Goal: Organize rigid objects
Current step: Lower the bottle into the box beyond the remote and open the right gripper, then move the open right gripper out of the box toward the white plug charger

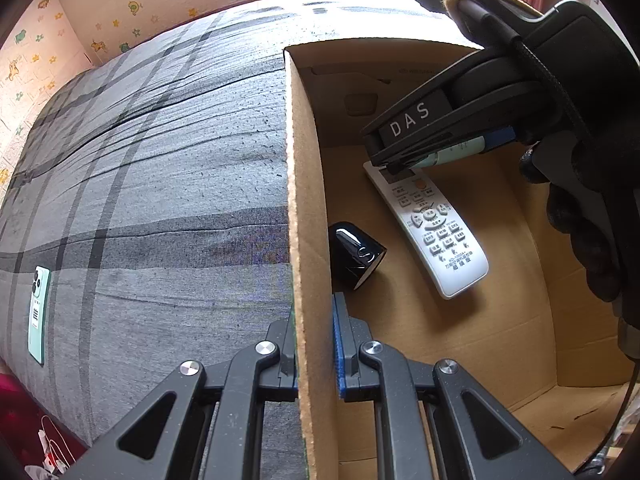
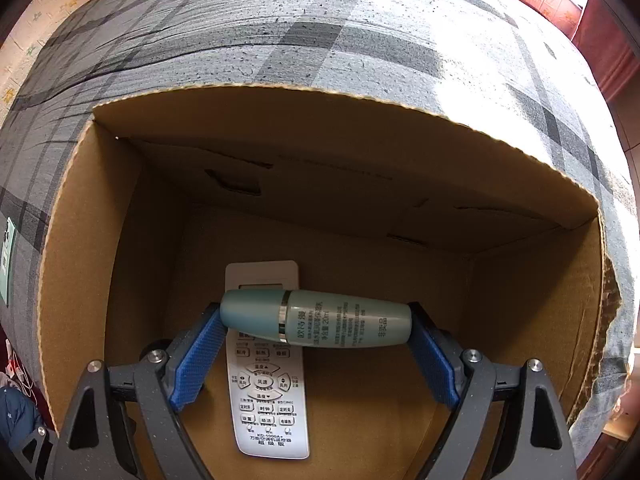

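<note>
- My left gripper (image 1: 314, 344) is clamped on the near wall of the cardboard box (image 1: 308, 168), one finger outside and one inside; I judge this grip is there to steady the box on the grey plaid bedcover (image 1: 160, 184) while the other hand loads it.
- My right gripper (image 2: 316, 344) is down inside the box, its blue pads (image 2: 198, 356) pressed against the two ends of a pale green bottle (image 2: 332, 322), so it is carried end to end, not by its waist.
- The bottle hangs above the box floor, directly over the upper part of the white remote control (image 2: 268, 396); I cannot tell whether the two touch.
- Its long axis runs crosswise between the fingers, cap toward the box's left wall, base toward the right, at right angles to the remote's length.
- In the left wrist view, a glossy black cone-shaped object (image 1: 356, 254) lies on the box floor beside the remote, near the wall I am holding.
- A mint-green phone (image 1: 39, 312) lies face down on the bedcover outside the box, well apart from it, not yet packed.
</note>
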The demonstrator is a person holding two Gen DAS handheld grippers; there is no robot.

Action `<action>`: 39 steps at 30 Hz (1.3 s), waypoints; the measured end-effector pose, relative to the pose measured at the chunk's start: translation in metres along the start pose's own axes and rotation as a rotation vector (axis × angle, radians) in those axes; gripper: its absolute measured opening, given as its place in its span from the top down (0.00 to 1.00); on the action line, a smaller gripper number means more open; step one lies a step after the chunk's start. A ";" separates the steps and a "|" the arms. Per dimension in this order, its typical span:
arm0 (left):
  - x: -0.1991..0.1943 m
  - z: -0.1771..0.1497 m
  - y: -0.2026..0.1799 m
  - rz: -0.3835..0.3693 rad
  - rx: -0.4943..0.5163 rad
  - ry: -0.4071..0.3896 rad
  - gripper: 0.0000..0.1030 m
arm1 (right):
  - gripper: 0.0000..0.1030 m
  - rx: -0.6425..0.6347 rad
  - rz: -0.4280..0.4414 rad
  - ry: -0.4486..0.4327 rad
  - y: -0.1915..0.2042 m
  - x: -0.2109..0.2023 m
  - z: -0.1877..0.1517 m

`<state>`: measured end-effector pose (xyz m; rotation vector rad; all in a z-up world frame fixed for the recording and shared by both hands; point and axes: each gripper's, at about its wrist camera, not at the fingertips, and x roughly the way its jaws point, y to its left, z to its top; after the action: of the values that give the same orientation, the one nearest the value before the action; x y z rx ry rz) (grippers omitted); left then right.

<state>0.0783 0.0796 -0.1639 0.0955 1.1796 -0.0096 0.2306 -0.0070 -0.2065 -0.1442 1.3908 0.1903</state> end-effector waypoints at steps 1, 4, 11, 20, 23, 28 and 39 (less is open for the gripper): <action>0.000 0.000 0.000 0.001 0.000 0.000 0.88 | 0.12 0.001 0.000 0.000 0.000 0.000 0.000; 0.000 0.000 0.000 0.004 0.003 0.000 0.88 | 0.12 0.012 0.000 -0.006 -0.002 0.002 0.003; 0.000 0.000 0.000 0.003 0.000 0.003 0.88 | 0.12 0.026 0.007 0.003 -0.007 0.003 -0.004; 0.000 0.001 -0.001 0.008 0.000 0.005 0.88 | 0.03 0.021 0.025 -0.044 -0.008 -0.014 -0.006; 0.000 0.001 -0.002 0.011 0.001 0.004 0.88 | 0.03 0.016 0.022 -0.070 -0.006 -0.024 -0.010; 0.000 0.001 -0.004 0.014 0.005 0.003 0.88 | 0.03 0.016 0.013 -0.110 -0.003 -0.044 -0.020; 0.000 0.000 -0.005 0.013 0.010 -0.002 0.88 | 0.03 0.041 0.004 -0.154 -0.017 -0.097 -0.039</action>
<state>0.0783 0.0744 -0.1640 0.1119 1.1769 -0.0036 0.1806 -0.0370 -0.1184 -0.0910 1.2408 0.1720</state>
